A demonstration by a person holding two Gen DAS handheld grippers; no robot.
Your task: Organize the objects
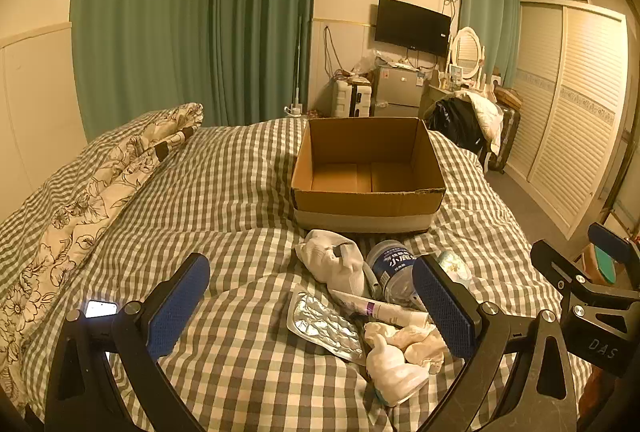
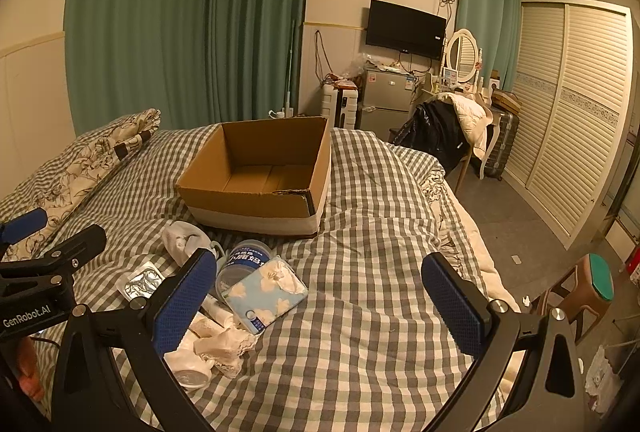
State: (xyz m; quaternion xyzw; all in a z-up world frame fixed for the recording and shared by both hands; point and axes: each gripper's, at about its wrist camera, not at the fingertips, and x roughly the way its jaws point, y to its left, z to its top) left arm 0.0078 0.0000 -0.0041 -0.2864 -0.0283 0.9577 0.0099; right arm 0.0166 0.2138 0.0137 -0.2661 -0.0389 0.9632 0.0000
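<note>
The left gripper's (image 1: pixel 312 306) right finger (image 1: pixel 446 306) hides part of the plastic bottle (image 1: pixel 390 270) and tube (image 1: pixel 384 308). Bottle label text is too small to read. The stool (image 2: pixel 588 288) is partly cut off.

An open brown cardboard box (image 1: pixel 368 167) sits upright and empty on the checked bed. Just in front of it lies a heap: a white sock (image 1: pixel 334 264), a plastic bottle (image 1: pixel 390 270) on its side, a foil blister pack (image 1: pixel 324 326), a tube (image 1: pixel 380 308), crumpled cloth (image 1: pixel 404 352) and a floral pouch (image 2: pixel 266 294).
</note>
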